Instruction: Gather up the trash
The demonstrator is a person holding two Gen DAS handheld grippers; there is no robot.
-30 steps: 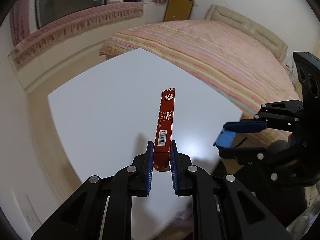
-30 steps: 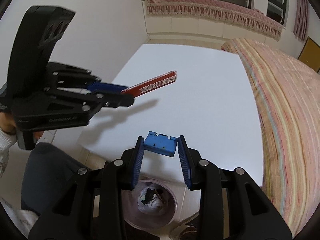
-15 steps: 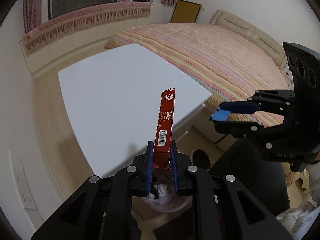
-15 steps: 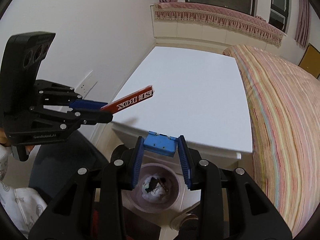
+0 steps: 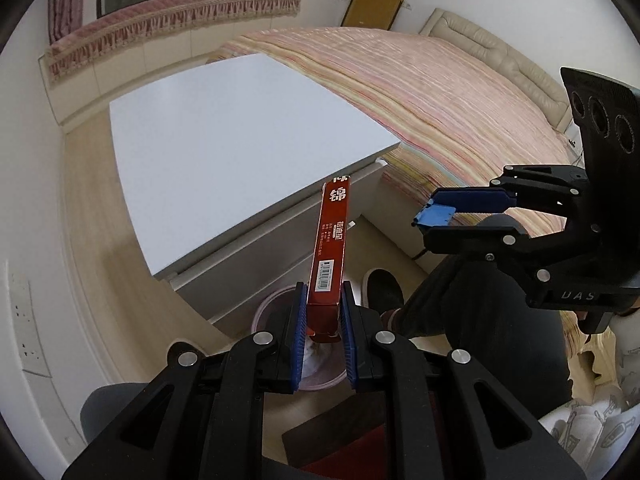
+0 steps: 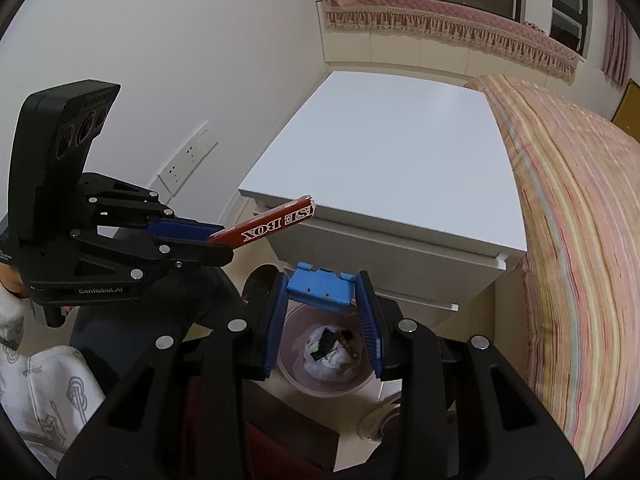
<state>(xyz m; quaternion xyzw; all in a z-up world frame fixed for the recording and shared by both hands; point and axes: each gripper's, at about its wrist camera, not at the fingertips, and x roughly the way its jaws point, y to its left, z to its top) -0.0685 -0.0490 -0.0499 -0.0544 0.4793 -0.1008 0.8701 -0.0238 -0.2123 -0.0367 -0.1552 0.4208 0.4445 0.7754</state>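
A striped bed (image 5: 432, 80) fills the far side of the room, and against its edge stands a white cabinet (image 5: 224, 128) with a bare flat top and drawer fronts facing the person. On the floor below the cabinet's near corner sits a round pinkish bin (image 6: 324, 364), already holding a bag of scraps (crumpled paper and dark bits, too small to name).

The left gripper (image 5: 322, 332) is pinching the tail end of a long red carton (image 5: 330, 248), which juts forward past the cabinet's front edge with its far end in open air; in the right wrist view the same carton (image 6: 268, 226) shows white lettering along its side. It looks like thin card: light, fairly stiff along its length, easy to crush if squeezed harder. Held by one end it may lever and swing, so a hold nearer the middle would be steadier, though for a short drop the end grip likely suffices.

The right gripper (image 6: 322, 312) is clamped on a small blue plastic piece (image 6: 320, 290) directly above the bin's mouth. That piece looks rigid, light and a little slick, held across its width by the ribbed pads (image 6: 367, 322). Both items seem ready to be released into the bin.
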